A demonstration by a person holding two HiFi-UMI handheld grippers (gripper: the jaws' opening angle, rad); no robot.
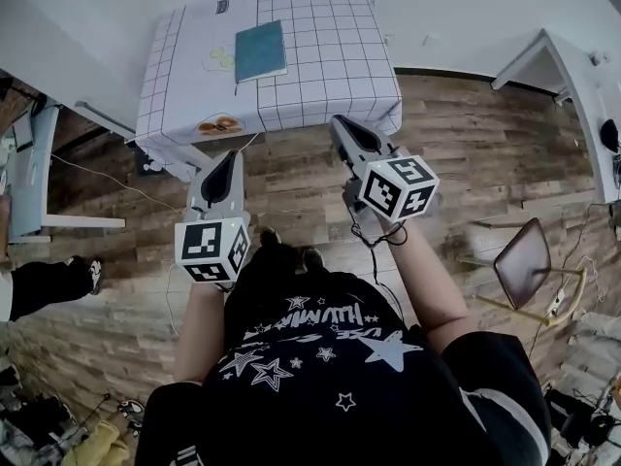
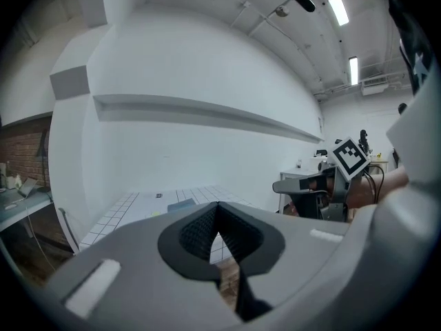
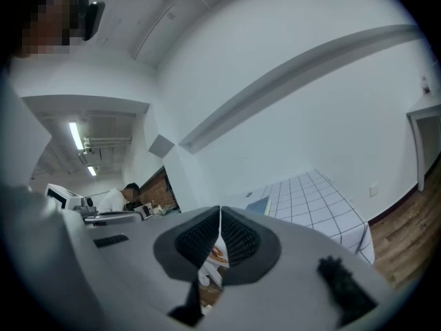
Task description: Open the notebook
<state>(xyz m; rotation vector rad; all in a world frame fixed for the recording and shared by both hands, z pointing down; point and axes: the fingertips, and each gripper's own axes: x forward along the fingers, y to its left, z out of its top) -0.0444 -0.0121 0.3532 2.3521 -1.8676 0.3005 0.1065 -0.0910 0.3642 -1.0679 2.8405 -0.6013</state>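
Note:
A teal notebook lies closed on the table with the white grid cloth, towards its left middle. My left gripper hovers over the wooden floor just short of the table's near edge, jaws shut with nothing in them. My right gripper is level with the table's near edge, to the right, also shut and empty. In the left gripper view the notebook shows small beyond the closed fingertips. The right gripper view shows the notebook as a blue sliver on the cloth.
A yellow print and an orange food picture mark the cloth left of the notebook. A white desk stands at the right, a folding chair lower right, and a grey chair at the left. A cable runs across the floor.

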